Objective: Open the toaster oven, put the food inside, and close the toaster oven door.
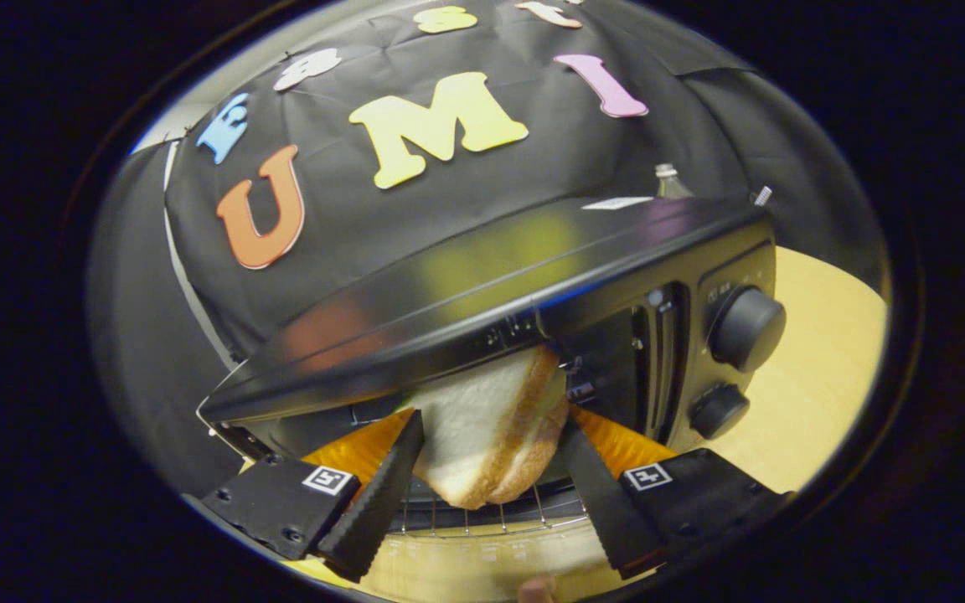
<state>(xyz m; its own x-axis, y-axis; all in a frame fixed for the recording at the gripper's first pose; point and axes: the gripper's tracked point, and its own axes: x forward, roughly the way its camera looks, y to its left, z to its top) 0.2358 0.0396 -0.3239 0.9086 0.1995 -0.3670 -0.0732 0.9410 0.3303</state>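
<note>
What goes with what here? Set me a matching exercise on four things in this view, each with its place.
Things:
1. sandwich
2. wire rack
3. large knob
4. small knob

Places:
A. upper part of the toaster oven control panel
B. between the gripper fingers
C. below the large knob
D. under the sandwich, inside the oven

Pairs: 1-B, 2-D, 3-A, 4-C

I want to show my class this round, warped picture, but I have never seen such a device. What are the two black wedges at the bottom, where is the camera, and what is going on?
The camera rides on a hand-held gripper and looks forward along its two black fingers; its lens bends everything. The fingers pinch a sandwich between them. Just beyond stands a black toaster oven on a wooden table, its door open, with a wire rack under the sandwich and two knobs on its front.
</note>
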